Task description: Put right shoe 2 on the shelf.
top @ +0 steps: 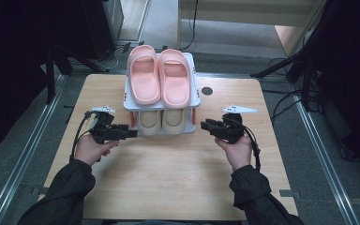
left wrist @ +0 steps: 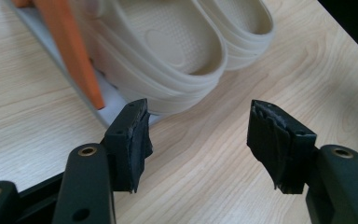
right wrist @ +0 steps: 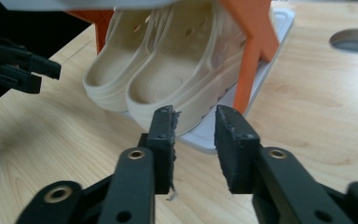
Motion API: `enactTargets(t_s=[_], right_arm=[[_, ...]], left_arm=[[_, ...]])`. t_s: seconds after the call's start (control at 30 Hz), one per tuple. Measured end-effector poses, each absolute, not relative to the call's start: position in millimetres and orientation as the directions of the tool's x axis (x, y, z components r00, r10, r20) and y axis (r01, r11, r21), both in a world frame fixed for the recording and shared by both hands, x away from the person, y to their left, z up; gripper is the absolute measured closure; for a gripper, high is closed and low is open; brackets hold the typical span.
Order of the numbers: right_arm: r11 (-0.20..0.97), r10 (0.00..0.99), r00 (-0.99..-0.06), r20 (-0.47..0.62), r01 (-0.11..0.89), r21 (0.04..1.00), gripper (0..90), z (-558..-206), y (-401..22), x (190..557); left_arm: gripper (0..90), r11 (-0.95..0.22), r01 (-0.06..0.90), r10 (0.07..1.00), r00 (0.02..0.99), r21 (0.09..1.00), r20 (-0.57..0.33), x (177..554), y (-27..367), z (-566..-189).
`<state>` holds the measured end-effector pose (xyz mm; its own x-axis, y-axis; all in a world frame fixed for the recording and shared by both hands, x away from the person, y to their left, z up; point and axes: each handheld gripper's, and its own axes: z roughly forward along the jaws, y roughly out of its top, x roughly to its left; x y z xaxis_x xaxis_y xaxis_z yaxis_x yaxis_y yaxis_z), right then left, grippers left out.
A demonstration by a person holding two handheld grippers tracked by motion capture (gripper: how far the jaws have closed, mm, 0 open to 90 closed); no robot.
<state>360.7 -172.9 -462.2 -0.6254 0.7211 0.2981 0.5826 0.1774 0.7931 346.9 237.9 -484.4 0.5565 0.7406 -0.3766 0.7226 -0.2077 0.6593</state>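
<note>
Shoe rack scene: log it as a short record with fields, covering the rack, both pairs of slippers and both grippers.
rack: two-tier shoe rack at the far middle of the wooden table
top tier: pink slippers, side by side
bottom tier: beige slippers, side by side
left gripper: open, nothing between the jaws, by the rack's left front corner
right gripper: open, nothing between the jaws, pointing at the rack's right front
contact: neither gripper touches the rack or slippers

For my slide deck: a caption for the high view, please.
Two hand-held grippers flank a two-tier shoe rack holding pink slippers above beige slippers.
</note>
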Motion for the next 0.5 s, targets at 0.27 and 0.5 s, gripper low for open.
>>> enactTargets(t_s=[0.27, 0.5], right_arm=[[0.2, 0.707, -0.638, 0.304, 0.593, 0.78, 65.6, -473, -167, 360], [0.239, 0.699, -0.66, 0.276, 0.578, 0.78, 62.6, -477, -162, 359]], left_arm=[[38.6, -0.244, 0.709, 0.738, 0.578, 0.662, -0.348, 346, 229, -486], [36.5, -0.248, 0.706, 0.74, 0.58, 0.664, -0.34, 345, 227, -487]])
